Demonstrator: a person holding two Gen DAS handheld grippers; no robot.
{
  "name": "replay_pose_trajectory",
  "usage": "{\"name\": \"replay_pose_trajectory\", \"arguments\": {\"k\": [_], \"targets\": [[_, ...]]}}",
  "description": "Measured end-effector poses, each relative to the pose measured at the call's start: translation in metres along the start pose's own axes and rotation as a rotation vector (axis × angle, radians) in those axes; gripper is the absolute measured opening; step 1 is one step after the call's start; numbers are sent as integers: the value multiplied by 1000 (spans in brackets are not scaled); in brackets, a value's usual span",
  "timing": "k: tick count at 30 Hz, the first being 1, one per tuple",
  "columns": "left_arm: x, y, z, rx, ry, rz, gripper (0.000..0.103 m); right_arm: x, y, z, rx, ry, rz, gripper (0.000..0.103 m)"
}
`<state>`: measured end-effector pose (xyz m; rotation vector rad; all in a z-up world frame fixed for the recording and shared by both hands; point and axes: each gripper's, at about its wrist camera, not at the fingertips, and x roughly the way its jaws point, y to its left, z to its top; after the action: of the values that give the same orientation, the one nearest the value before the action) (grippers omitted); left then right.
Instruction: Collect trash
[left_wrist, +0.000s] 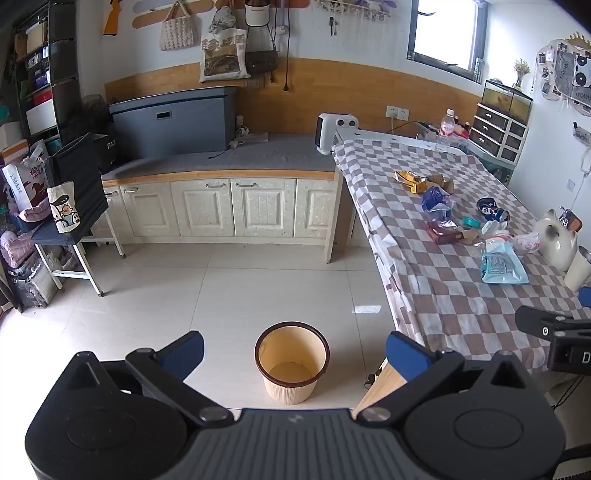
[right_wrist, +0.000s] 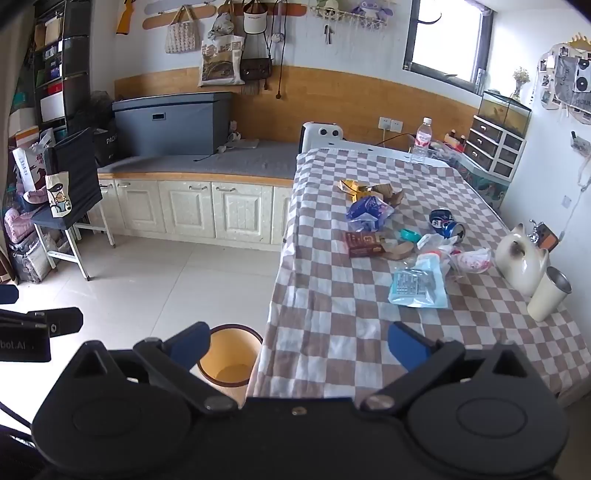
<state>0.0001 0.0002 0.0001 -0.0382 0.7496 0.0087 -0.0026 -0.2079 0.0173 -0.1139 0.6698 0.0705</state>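
While both tongs, left (left_wrist: 294, 356) and right (right_wrist: 299, 345), gape fully and hold nothing, trash (right_wrist: 417, 284) litters the checked worktop (right_wrist: 332, 314); start with the nearest wrapper, bin (left_wrist: 291, 363) on the floor alongside.

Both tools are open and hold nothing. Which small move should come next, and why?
Probably move the right tool forward to the light blue packet, the nearest trash on the checkered tablecloth. Both it and the left tool are empty, and the bin on the floor holds nothing yet.
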Motion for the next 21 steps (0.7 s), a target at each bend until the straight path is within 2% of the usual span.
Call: {"name": "replay_pose_trajectory", "arguments": {"k": [21], "targets": [[0, 0, 0, 1, -1, 1, 103, 0, 0, 0, -1, 3, 1, 103]]}}
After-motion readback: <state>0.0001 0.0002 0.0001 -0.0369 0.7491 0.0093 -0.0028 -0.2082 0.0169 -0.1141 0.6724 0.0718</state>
